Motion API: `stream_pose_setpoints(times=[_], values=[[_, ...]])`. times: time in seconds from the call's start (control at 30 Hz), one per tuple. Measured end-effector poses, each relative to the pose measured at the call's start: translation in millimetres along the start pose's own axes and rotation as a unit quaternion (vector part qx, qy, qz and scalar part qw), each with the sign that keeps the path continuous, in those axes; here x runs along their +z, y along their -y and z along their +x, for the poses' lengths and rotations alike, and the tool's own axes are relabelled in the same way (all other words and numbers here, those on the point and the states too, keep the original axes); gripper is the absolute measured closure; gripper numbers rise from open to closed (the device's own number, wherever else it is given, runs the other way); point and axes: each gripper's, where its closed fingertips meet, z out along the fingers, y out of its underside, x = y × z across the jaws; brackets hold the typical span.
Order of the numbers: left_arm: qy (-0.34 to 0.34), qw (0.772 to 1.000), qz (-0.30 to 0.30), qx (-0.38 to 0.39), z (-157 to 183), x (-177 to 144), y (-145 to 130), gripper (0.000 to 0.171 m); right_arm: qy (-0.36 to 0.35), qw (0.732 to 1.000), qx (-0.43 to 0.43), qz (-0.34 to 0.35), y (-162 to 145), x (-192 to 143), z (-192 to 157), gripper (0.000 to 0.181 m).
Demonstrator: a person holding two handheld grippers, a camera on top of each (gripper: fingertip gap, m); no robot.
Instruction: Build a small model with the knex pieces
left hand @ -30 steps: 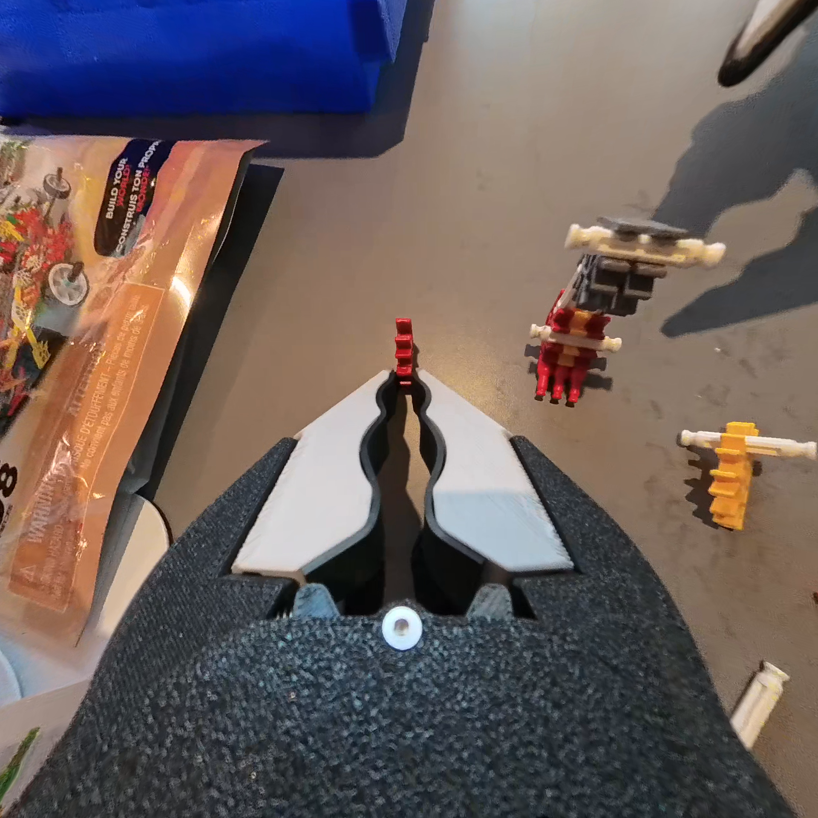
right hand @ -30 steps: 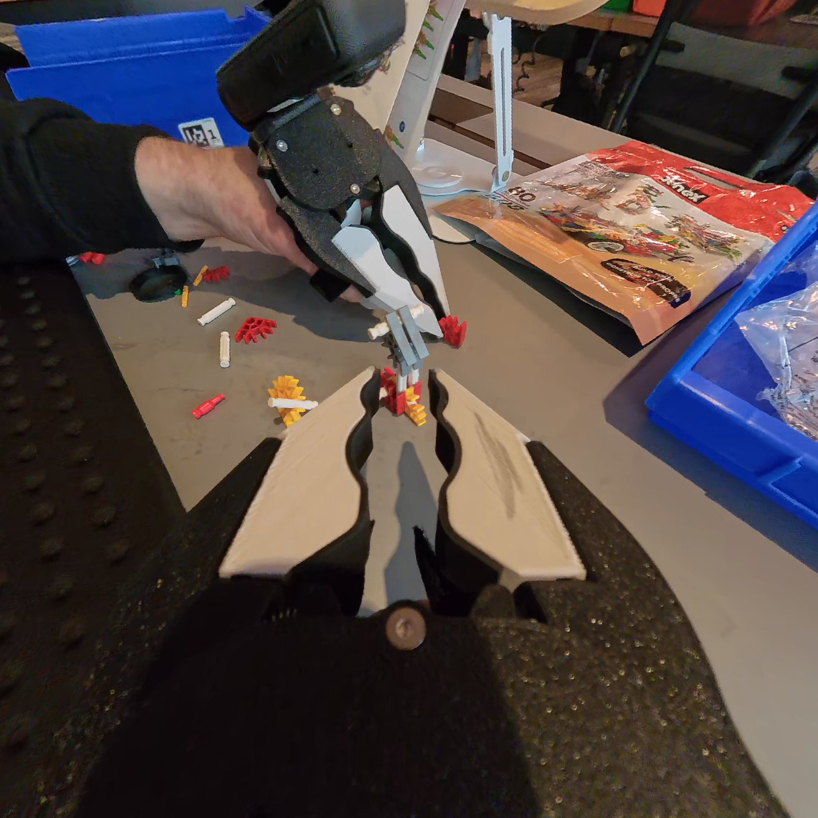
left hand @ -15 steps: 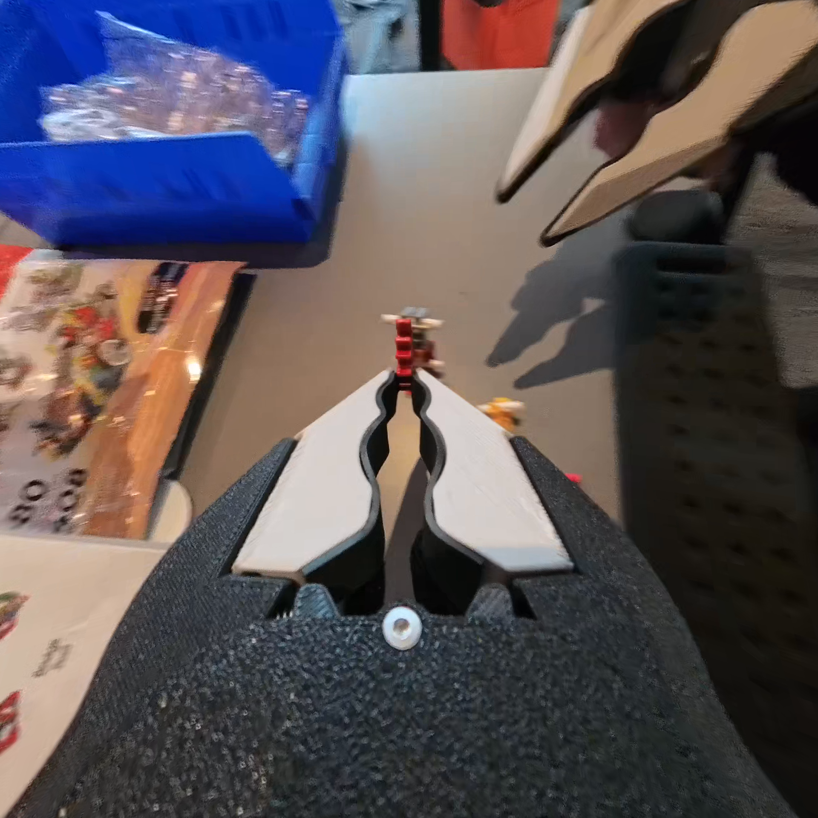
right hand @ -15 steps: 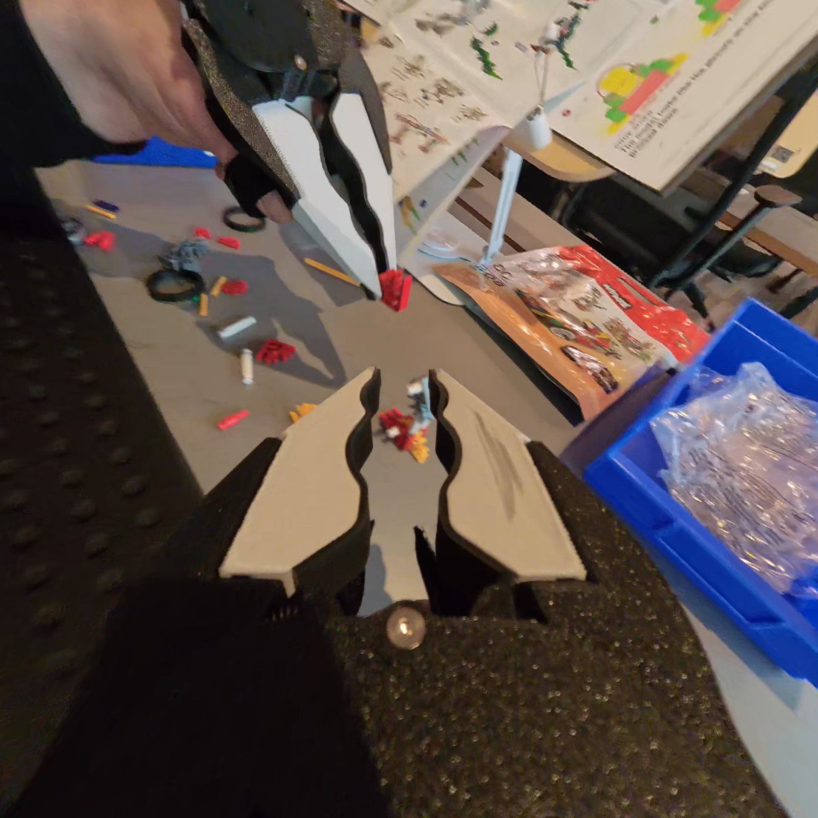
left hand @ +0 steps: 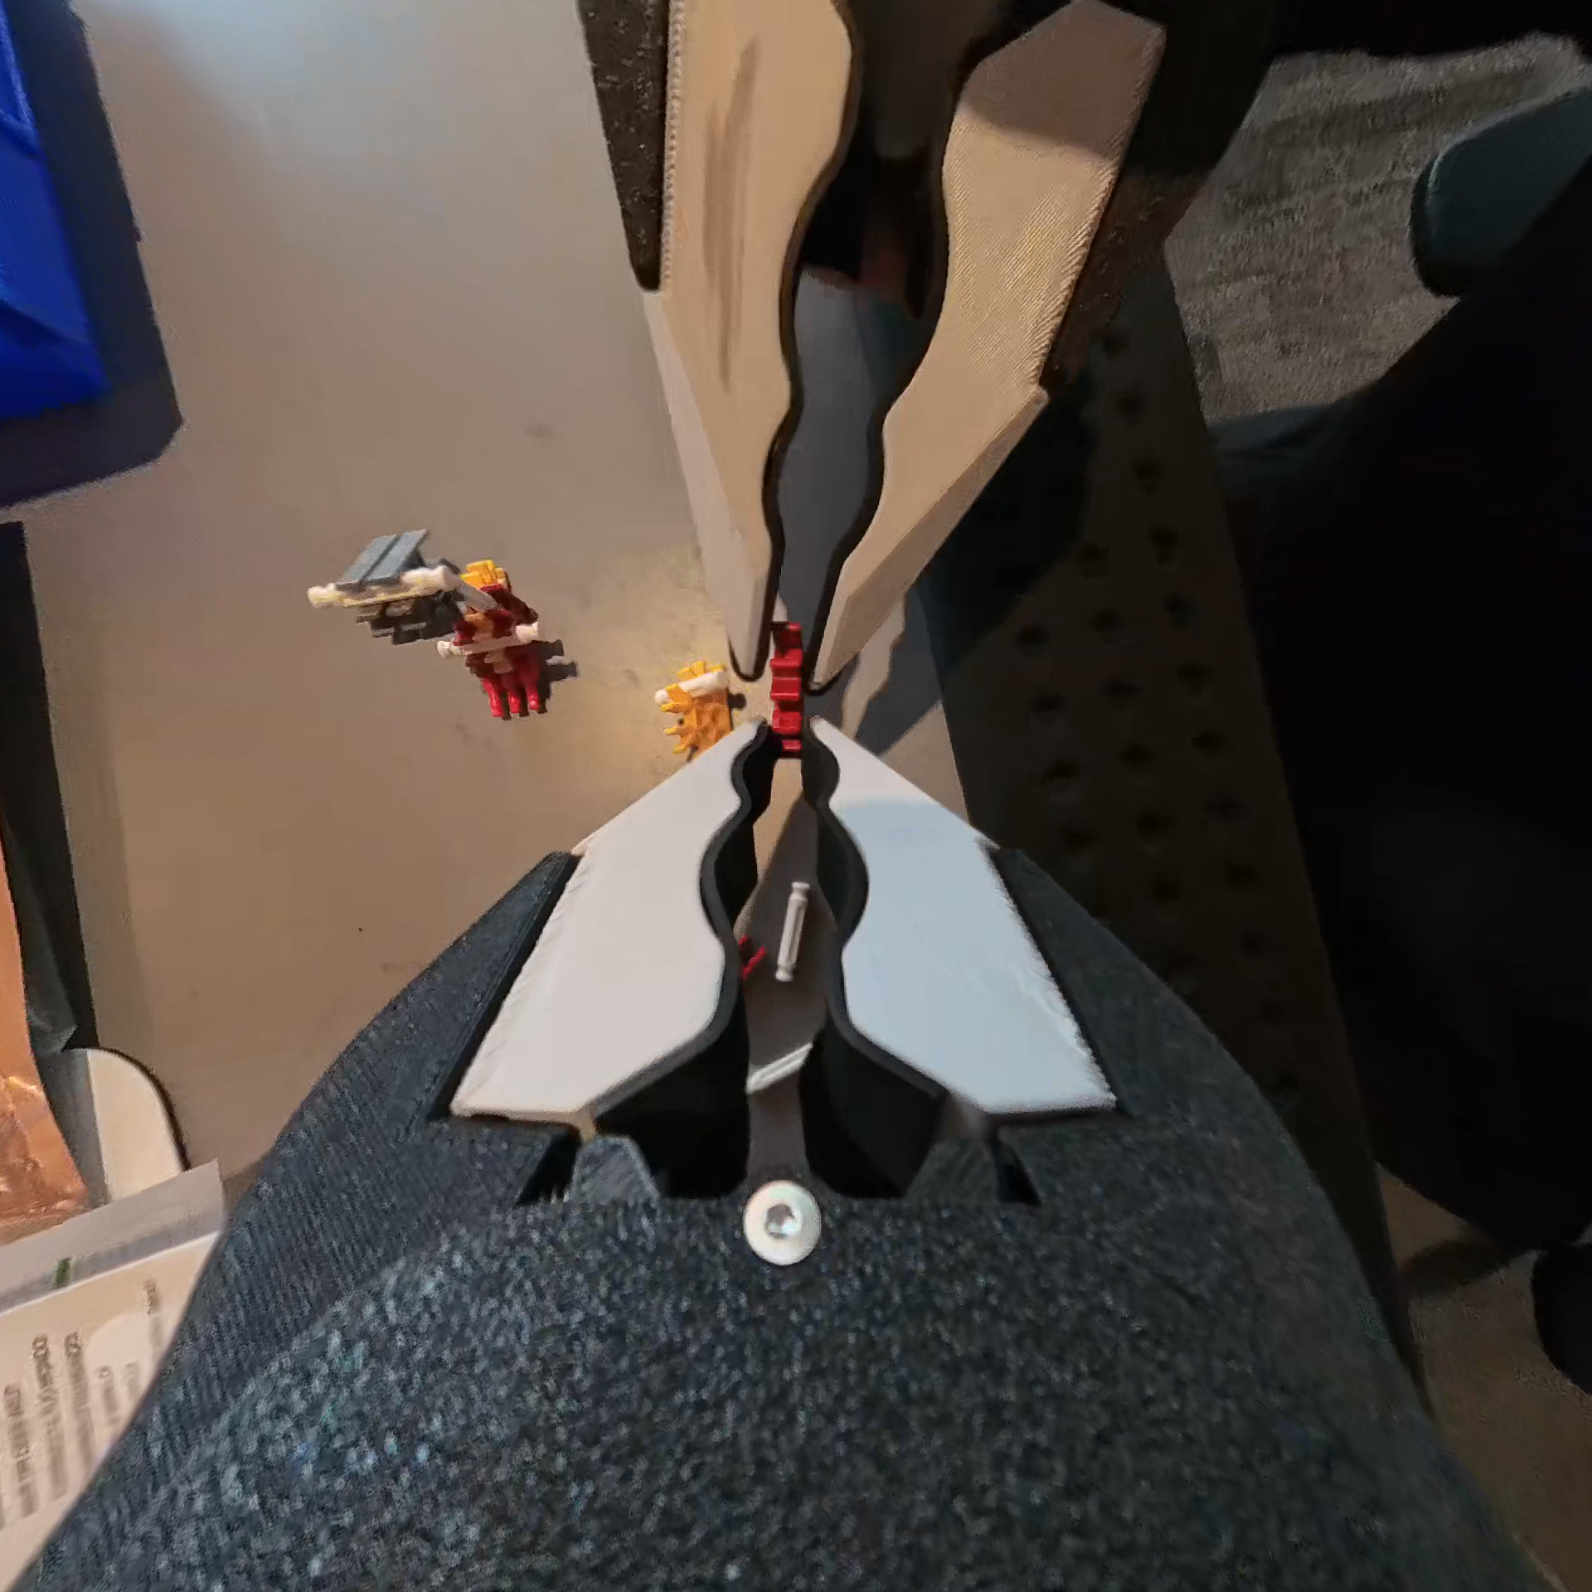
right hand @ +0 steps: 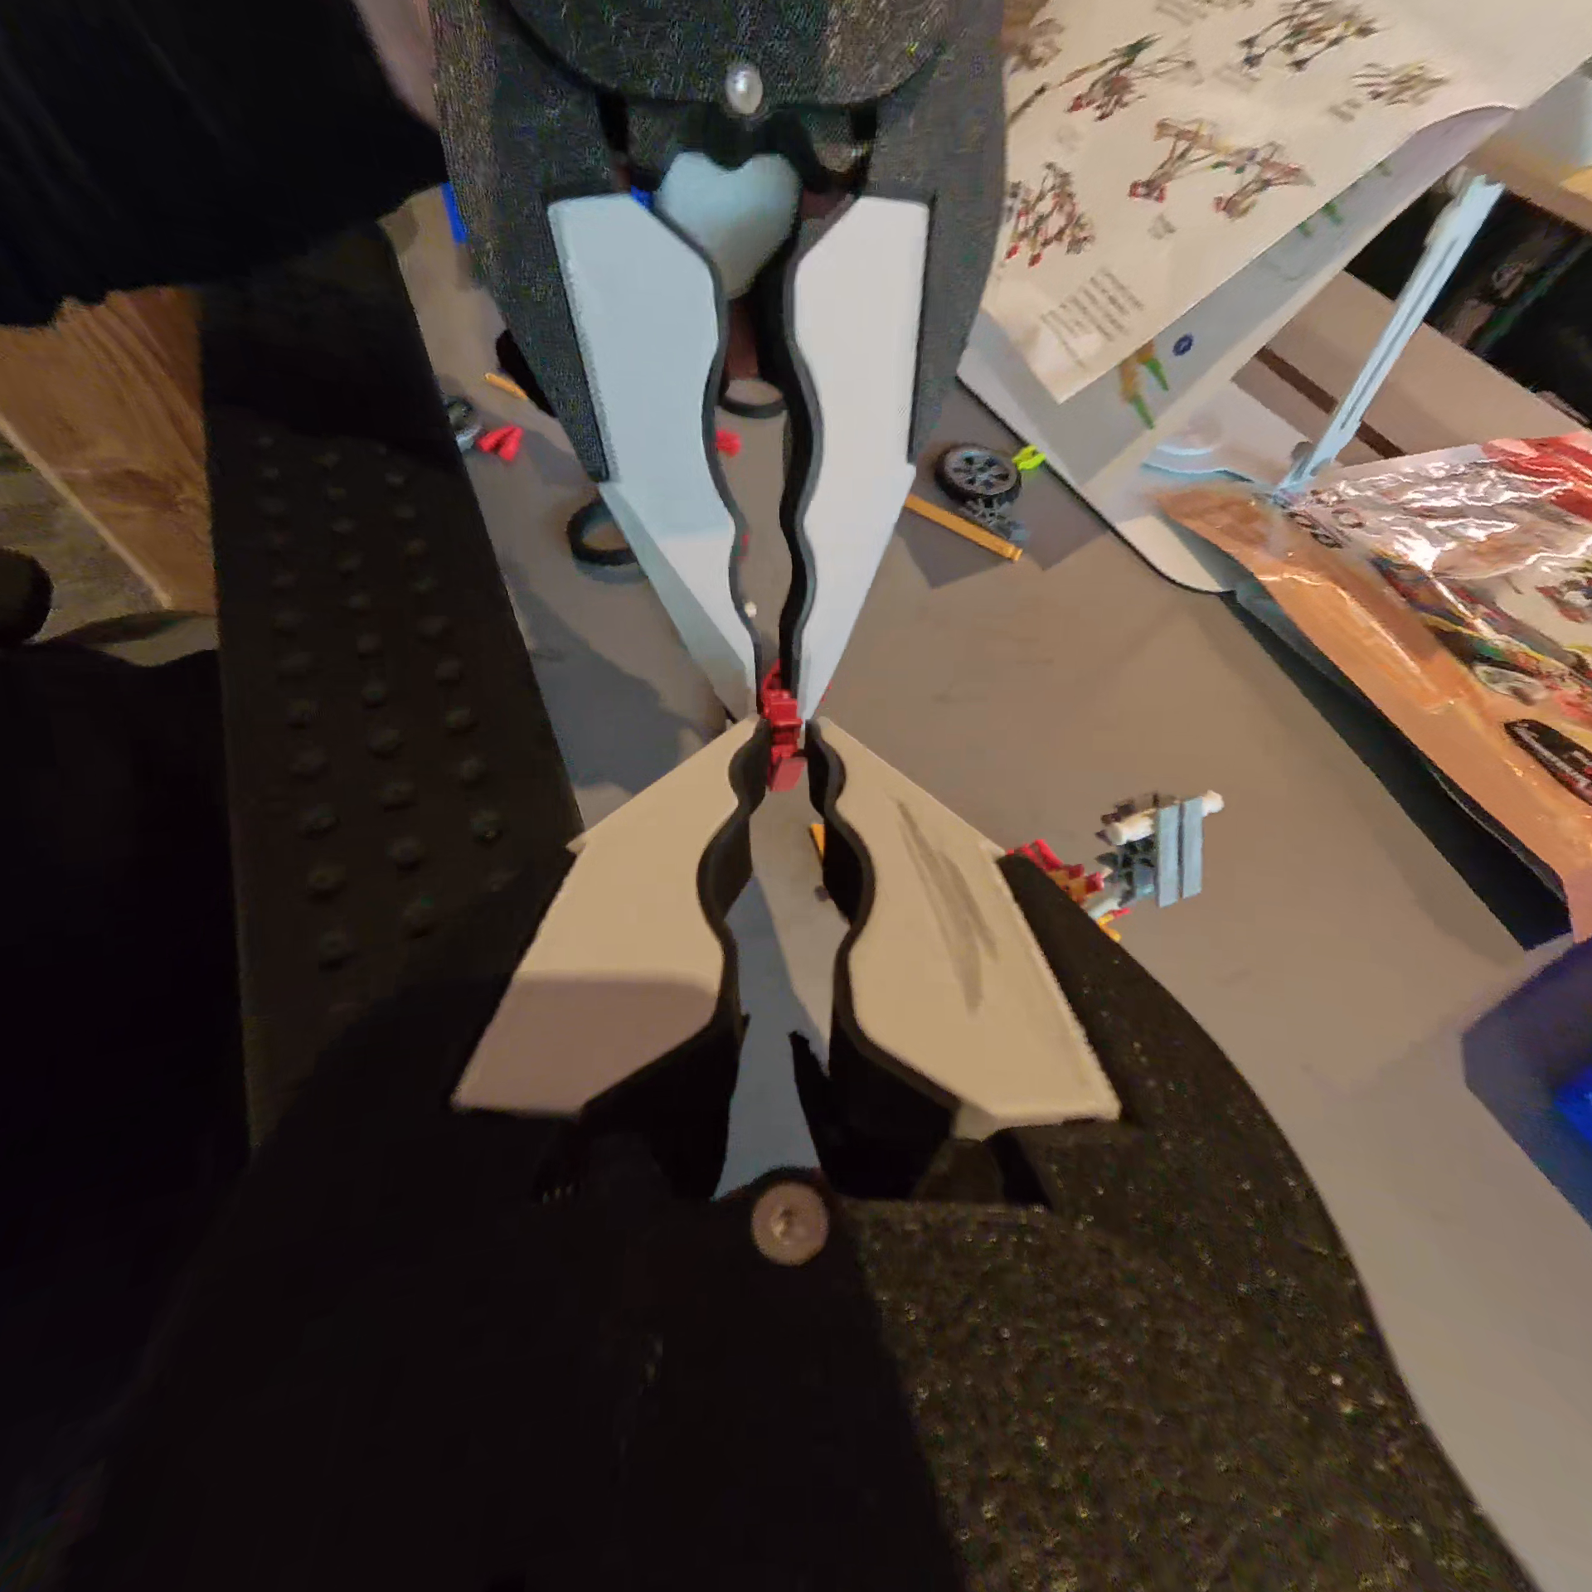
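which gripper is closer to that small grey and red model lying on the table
Left, narrowly, as a judgement. Both grippers, left and right, meet tip to tip on one red connector, with the model lying off to one side.

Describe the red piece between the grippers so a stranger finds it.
Above the grey table, the left gripper and right gripper meet tip to tip. The red connector piece sits between those tips, the only part held off the table.

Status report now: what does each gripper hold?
Left gripper shut on red connector piece. Right gripper tips around the same piece, contact unclear. Small built assembly lies apart on grey table. Nothing between them.
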Motion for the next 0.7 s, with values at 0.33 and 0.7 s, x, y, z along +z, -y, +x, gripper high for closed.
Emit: stream_pose_setpoints(times=[0.33, 0.7], values=[[0.076, 0.993, 0.09, 0.005, -22.0, -3.8, 23.1, 0.15, -0.008, 0.989, 0.124, 0.078, 0.4, -12.8, 19.0, 0.176], [0.338, 0.928, 0.124, 0.097, -47.7, -4.8, 26.4, 0.137, -0.044, 0.962, 0.217, 0.16, 16.6, -19.2, 39.2, 0.176]])
